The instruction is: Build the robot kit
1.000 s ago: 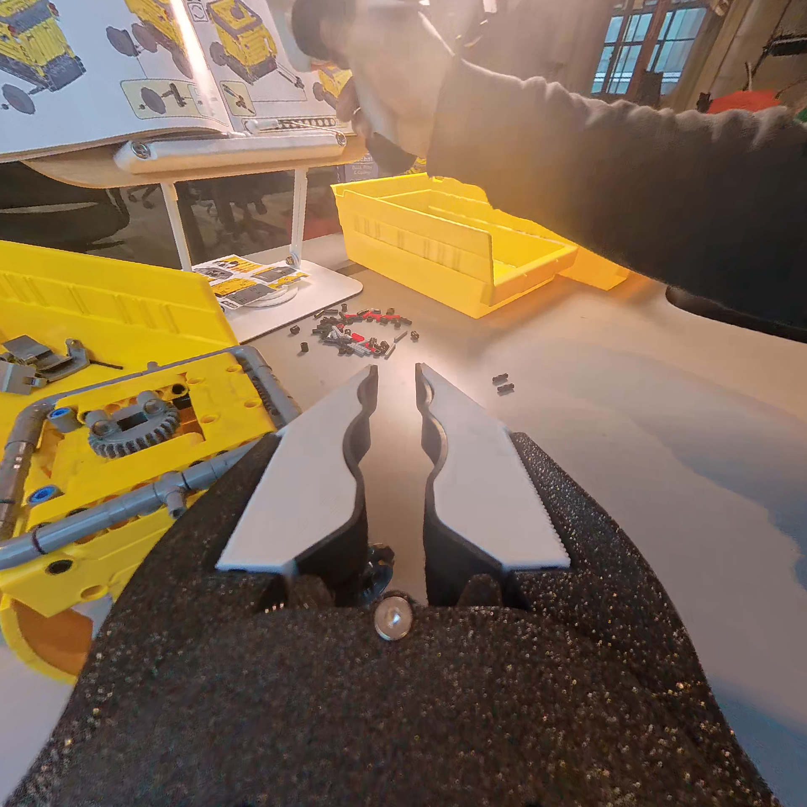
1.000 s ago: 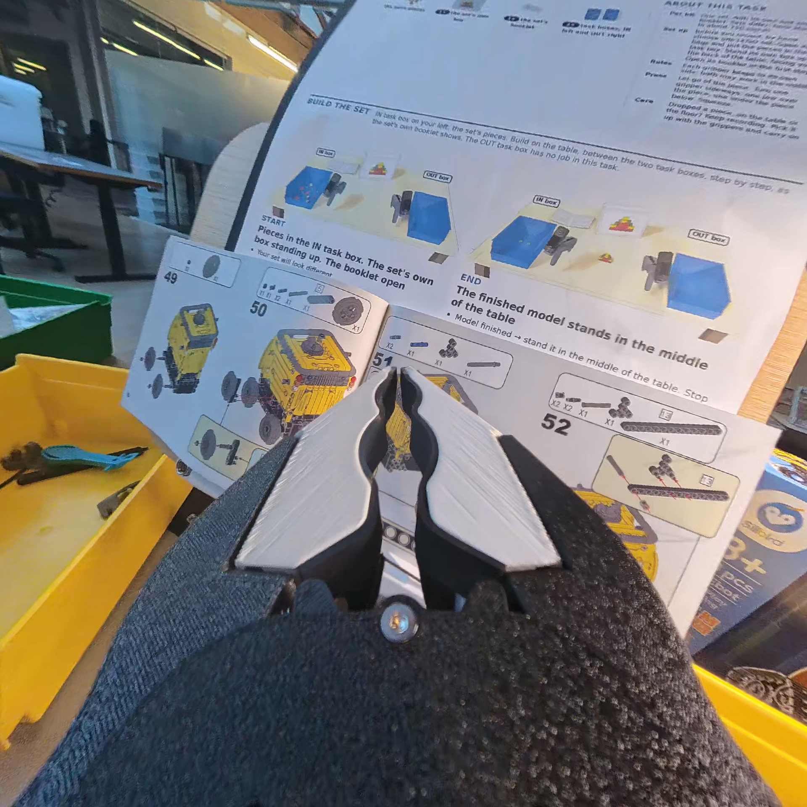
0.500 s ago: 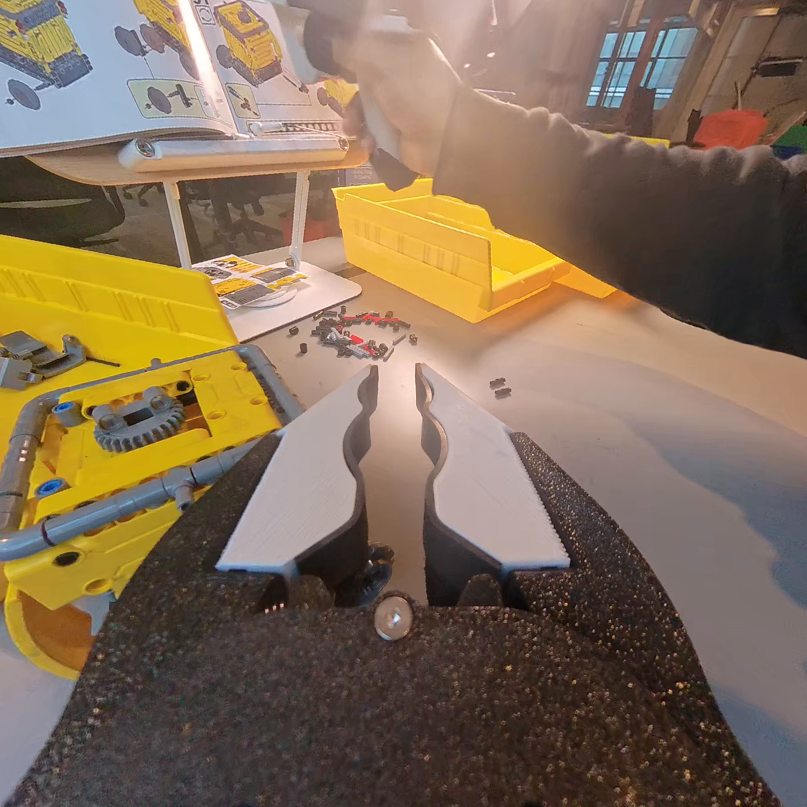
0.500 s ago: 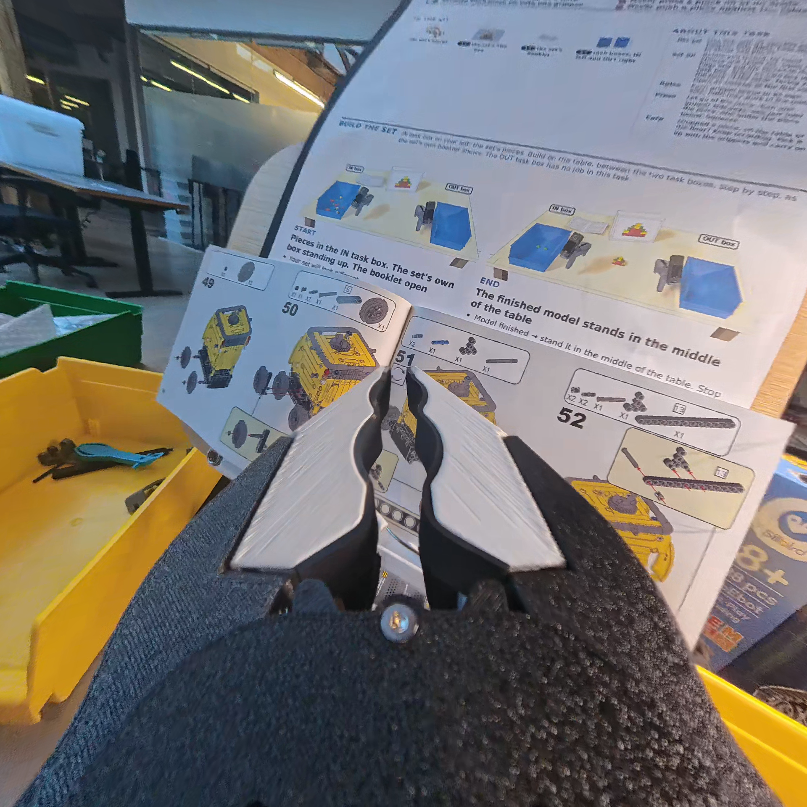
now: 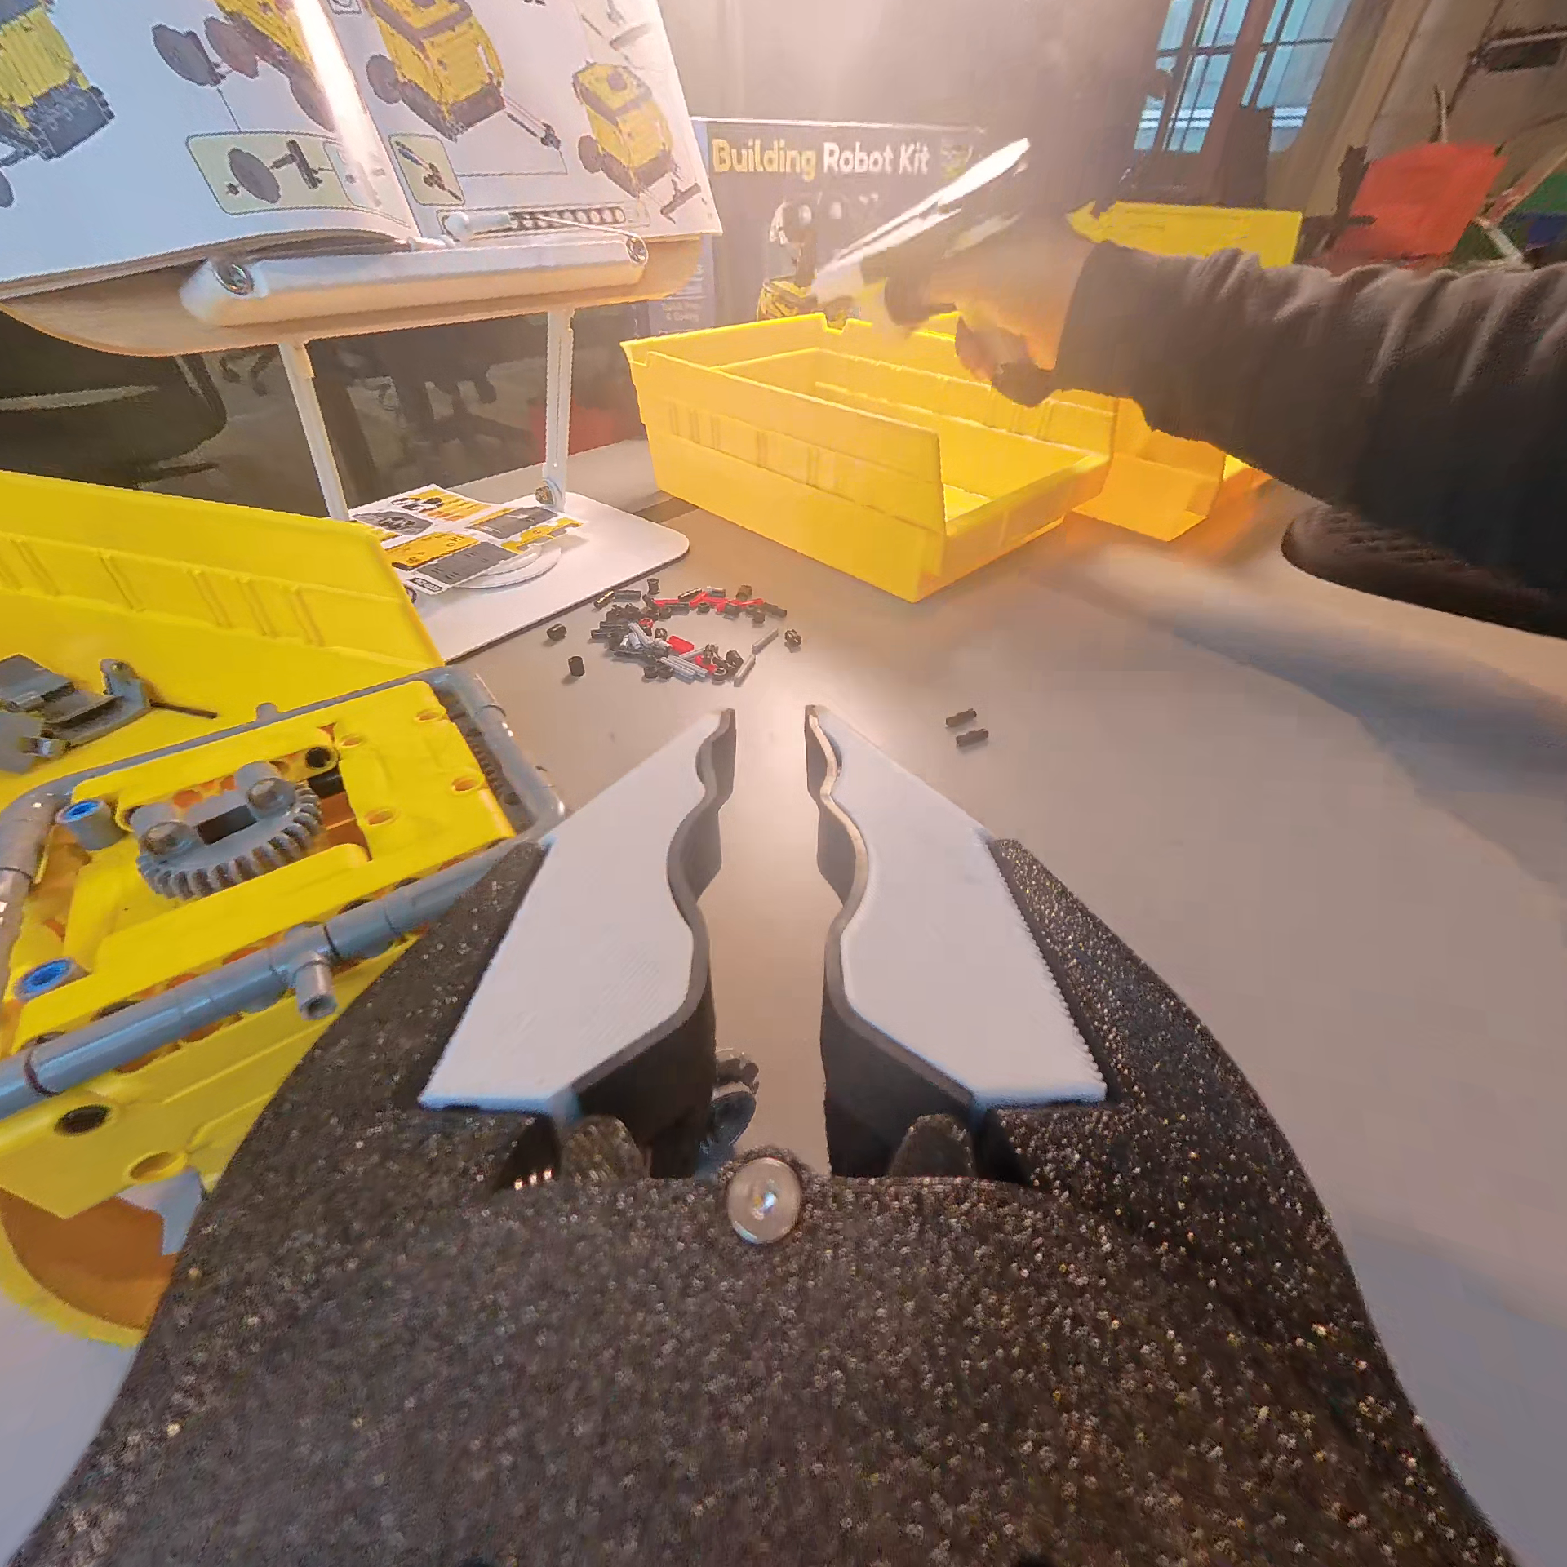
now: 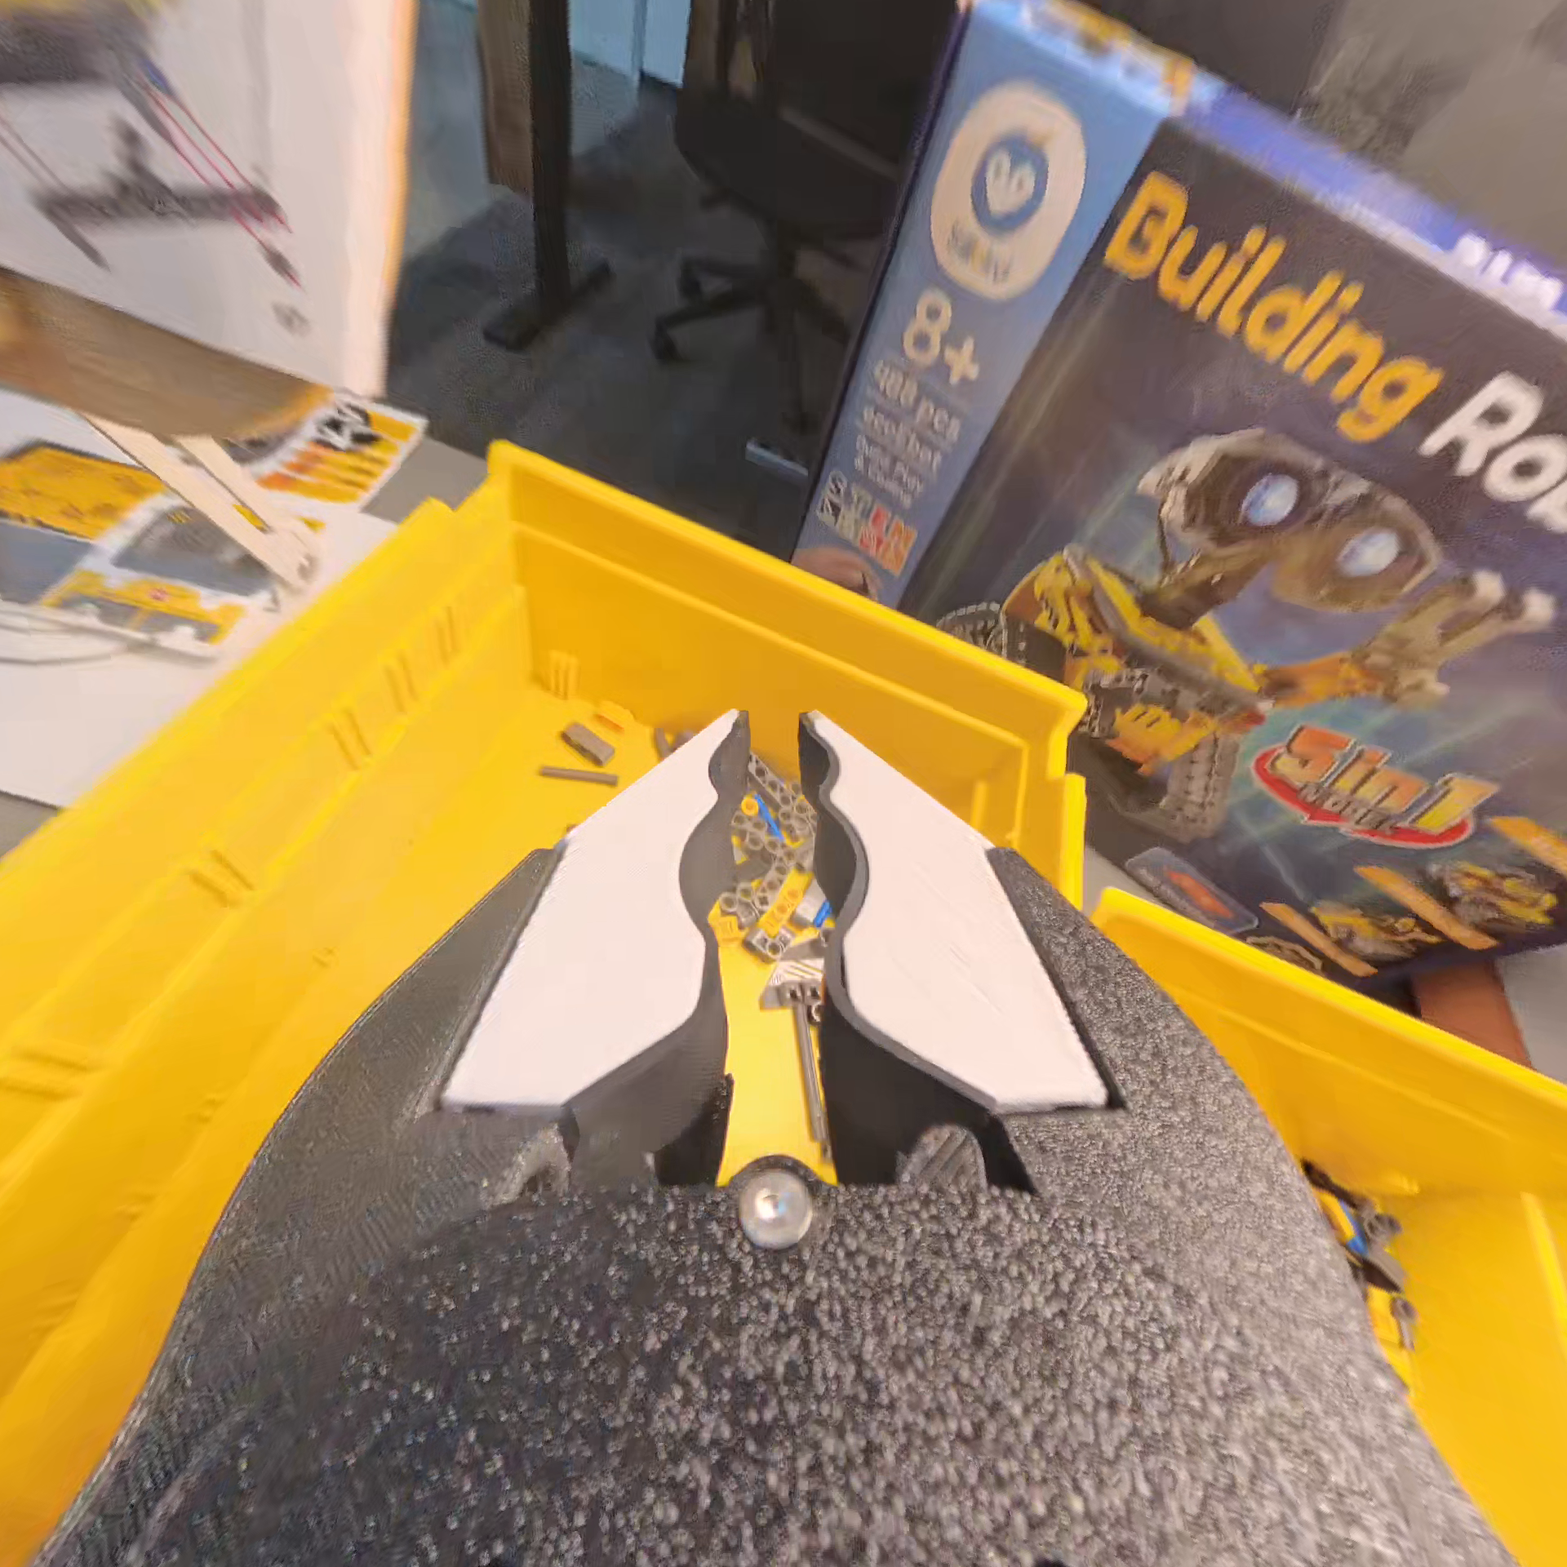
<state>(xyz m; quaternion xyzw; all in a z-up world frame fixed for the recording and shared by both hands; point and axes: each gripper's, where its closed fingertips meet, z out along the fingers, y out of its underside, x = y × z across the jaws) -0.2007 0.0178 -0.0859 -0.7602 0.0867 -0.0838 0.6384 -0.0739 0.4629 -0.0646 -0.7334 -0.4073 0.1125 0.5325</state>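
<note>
Only right wrist view shows bin's (image 6: 356, 848) brick pieces (image 6: 767, 865).

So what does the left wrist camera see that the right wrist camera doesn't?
Only the left wrist view shows the left gripper, open over bare table, beside the partly built yellow model, with the scattered small pieces ahead.

Only the right wrist view shows the loose parts inside the yellow bin, under the open right gripper.

Both show the yellow bin, the kit box, the booklet stand and the right gripper.
</note>
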